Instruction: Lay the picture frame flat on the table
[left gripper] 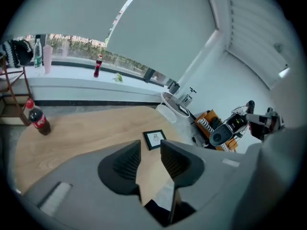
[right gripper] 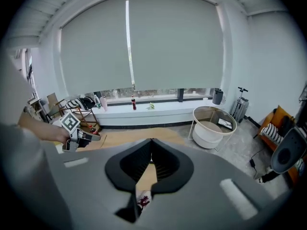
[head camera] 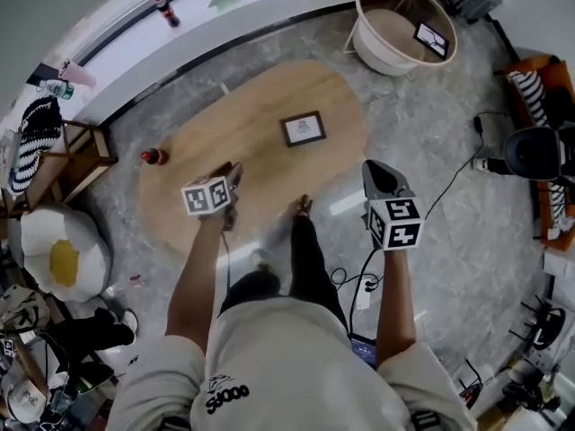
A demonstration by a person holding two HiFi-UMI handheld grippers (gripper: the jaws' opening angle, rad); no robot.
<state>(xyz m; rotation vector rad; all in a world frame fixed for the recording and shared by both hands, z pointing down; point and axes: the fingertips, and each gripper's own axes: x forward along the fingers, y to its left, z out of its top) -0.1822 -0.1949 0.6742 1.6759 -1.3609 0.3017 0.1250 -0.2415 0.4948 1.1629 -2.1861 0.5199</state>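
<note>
One picture frame (head camera: 303,128) lies flat on the bench (head camera: 202,142). Left gripper (left gripper: 151,150) is narrowly parted and empty; right gripper (right gripper: 151,145) is closed, also empty.

Two hand-held grippers (head camera: 235,169) (head camera: 374,169), two cola bottles (head camera: 154,157) (head camera: 167,12), one oval wooden table (head camera: 260,182)

The person wears a pale beige T-shirt (head camera: 296,357) with short sleeves and a black printed logo (head camera: 225,395) on its front, and black trousers (head camera: 305,259). The left gripper (head camera: 235,169) and the right gripper (head camera: 370,165) have smooth grey moulded bodies. Each carries a white cube (head camera: 395,223) printed with black square markers, and its jaws are lined with dark ribbed pads (left gripper: 127,163). A thin black cable (head camera: 225,254) runs from the left gripper.
</note>
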